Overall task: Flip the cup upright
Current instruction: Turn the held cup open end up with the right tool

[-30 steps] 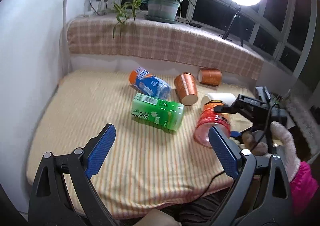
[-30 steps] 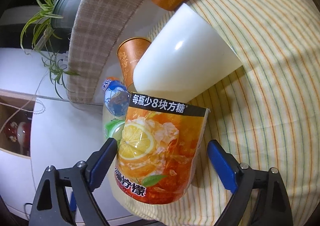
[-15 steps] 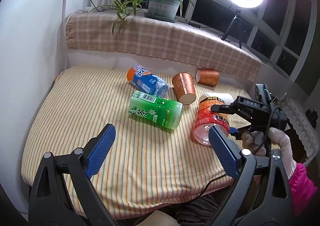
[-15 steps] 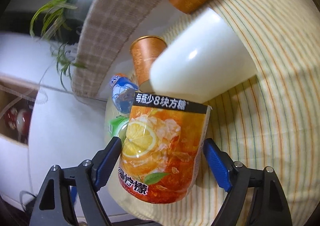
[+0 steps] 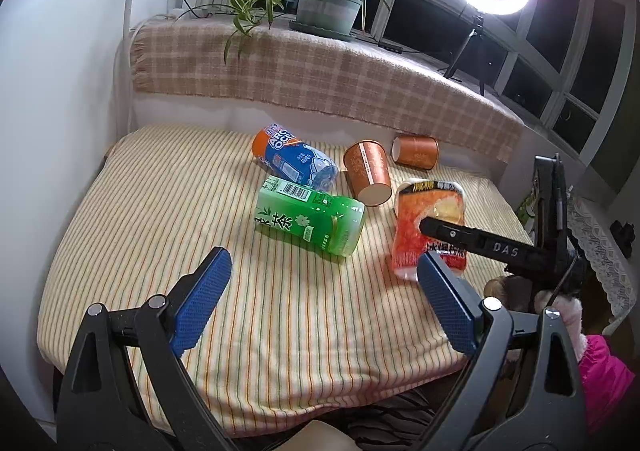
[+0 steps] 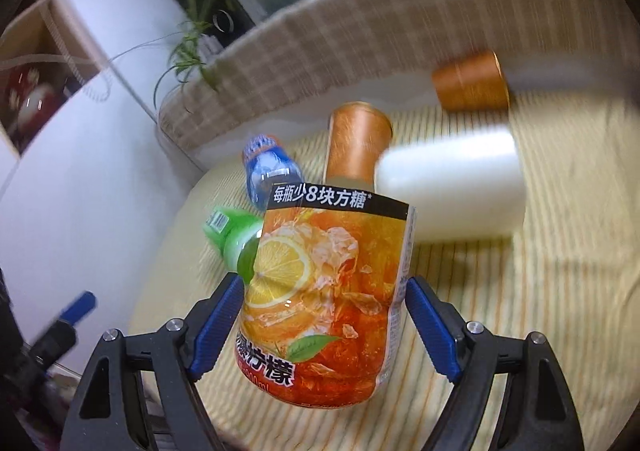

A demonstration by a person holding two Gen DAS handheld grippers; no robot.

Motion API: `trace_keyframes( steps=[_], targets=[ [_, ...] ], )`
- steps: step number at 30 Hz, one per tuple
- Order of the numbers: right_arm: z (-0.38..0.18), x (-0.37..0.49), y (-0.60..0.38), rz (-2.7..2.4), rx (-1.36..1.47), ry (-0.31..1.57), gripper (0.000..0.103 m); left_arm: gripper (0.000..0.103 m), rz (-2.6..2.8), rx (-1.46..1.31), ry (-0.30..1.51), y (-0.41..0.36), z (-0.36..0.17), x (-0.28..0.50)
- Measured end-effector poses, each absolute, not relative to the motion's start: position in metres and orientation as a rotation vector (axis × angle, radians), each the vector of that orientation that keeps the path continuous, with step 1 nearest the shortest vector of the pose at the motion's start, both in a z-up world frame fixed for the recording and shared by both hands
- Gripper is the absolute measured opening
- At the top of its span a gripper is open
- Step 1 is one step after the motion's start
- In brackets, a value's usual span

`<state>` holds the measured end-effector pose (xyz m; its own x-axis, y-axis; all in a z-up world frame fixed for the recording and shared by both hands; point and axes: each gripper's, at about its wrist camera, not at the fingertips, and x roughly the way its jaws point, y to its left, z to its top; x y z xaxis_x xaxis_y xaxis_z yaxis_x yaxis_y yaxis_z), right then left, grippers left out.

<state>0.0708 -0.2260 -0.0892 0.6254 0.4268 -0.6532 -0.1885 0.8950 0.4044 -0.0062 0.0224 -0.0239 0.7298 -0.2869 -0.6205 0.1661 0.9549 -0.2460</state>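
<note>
On the striped cloth [image 5: 168, 211] the right gripper [image 6: 324, 315] is clamped on the orange lemon-tea cup [image 6: 324, 283], its blue pads pressed against both sides of the label. Seen from the left wrist view, this cup [image 5: 430, 227] stands nearly on end between the fingers, just beside the green cup [image 5: 310, 221], which lies on its side. The turning step looks to be under way or close to done; whether the cup's base rests on the cloth or hangs a little above it I cannot tell.

The left gripper [image 5: 320, 299] hovers near the front of the cloth with its fingers wide apart and nothing between them.

The next move, as I judge it, calls for setting the cup squarely on its base and parting the fingers slowly, since the soft cloth may let it topple toward the green cup.

Much is hard to read. The right wrist view is smeared by motion, so the white cup [image 6: 452, 187] and the two brown cups behind it show only as blurs. In the left view the white cup is hidden behind the held one. The cup's open mouth is not visible, so which end is up stays uncertain.
</note>
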Motion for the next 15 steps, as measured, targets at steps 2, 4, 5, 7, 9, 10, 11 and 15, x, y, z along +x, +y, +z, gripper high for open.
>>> trace_keyframes(
  steps=[2, 4, 5, 7, 9, 10, 11, 15],
  targets=[
    [-0.086, 0.07, -0.217, 0.323, 0.218, 0.764, 0.084, 0.096, -0.251, -0.182, 0.713, 0.023, -0.024, -0.006],
    [-0.086, 0.069, -0.209, 0.302, 0.139, 0.721, 0.084, 0.096, -0.249, -0.186, 0.714, 0.023, -0.024, -0.007],
    [-0.086, 0.069, -0.205, 0.298, 0.114, 0.707, 0.084, 0.096, -0.249, -0.185, 0.714, 0.022, -0.025, -0.007],
    [-0.089, 0.067, -0.2, 0.292, 0.07, 0.689, 0.084, 0.096, -0.247, -0.185, 0.715, 0.023, -0.025, -0.008],
    [-0.091, 0.066, -0.196, 0.284, 0.05, 0.686, 0.084, 0.096, -0.246, -0.187, 0.716, 0.024, -0.024, -0.008],
    [-0.093, 0.063, -0.196, 0.277, 0.033, 0.684, 0.084, 0.096, -0.245, -0.187, 0.715, 0.024, -0.024, -0.008],
    [-0.094, 0.061, -0.196, 0.277, 0.026, 0.681, 0.084, 0.096, -0.245, -0.186, 0.715, 0.024, -0.024, -0.007],
    [-0.095, 0.049, -0.193, 0.283, -0.018, 0.671, 0.084, 0.096, -0.248, -0.184, 0.718, 0.023, -0.025, -0.007]
  ],
)
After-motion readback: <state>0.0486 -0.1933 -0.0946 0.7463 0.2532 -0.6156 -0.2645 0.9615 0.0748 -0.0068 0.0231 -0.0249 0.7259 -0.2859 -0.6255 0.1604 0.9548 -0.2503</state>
